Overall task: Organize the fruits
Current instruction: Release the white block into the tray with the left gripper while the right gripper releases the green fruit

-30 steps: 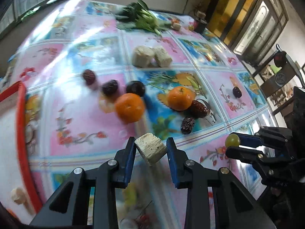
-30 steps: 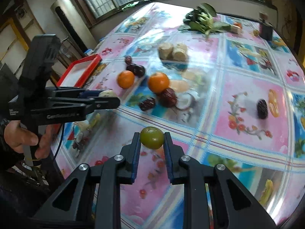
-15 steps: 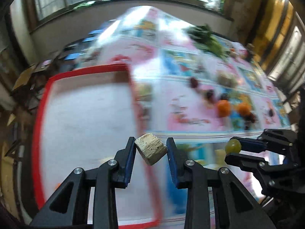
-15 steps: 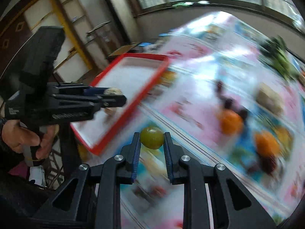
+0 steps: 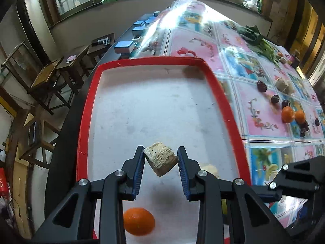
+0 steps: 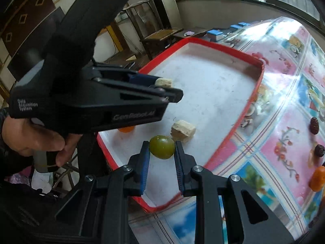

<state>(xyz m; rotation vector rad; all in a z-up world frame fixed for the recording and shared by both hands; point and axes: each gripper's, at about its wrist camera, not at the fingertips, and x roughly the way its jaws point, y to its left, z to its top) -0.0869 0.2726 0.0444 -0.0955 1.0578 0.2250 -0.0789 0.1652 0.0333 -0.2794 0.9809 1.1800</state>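
Over the red-rimmed tray [image 5: 221, 93], both grippers hang loaded, and the coming move turns on what lies straight below each pair of jaws. The left gripper [image 5: 161, 163] is clamped on a pale fibrous chunk [image 5: 161, 160], held corner-down, its broad faces pressed against the blue pads; beneath and ahead of it the tray floor is bare white, with an orange [image 5: 139, 220] resting nearer the handle, under the fingers. The right gripper [image 6: 161, 156] pinches a round green fruit [image 6: 162, 146] just inside the tray's near edge. Directly beyond that fruit, just beside it in the right wrist view, a second pale chunk [image 6: 183, 130] already sits on the tray, so a straight drop would likely land the fruit against it or close by. Of the two, the left gripper reaches further in over the tray and has the clearer landing spot. More oranges [image 5: 292, 114] and dark fruits [image 5: 275, 99] wait well apart on the flowered tablecloth [image 5: 262, 109].
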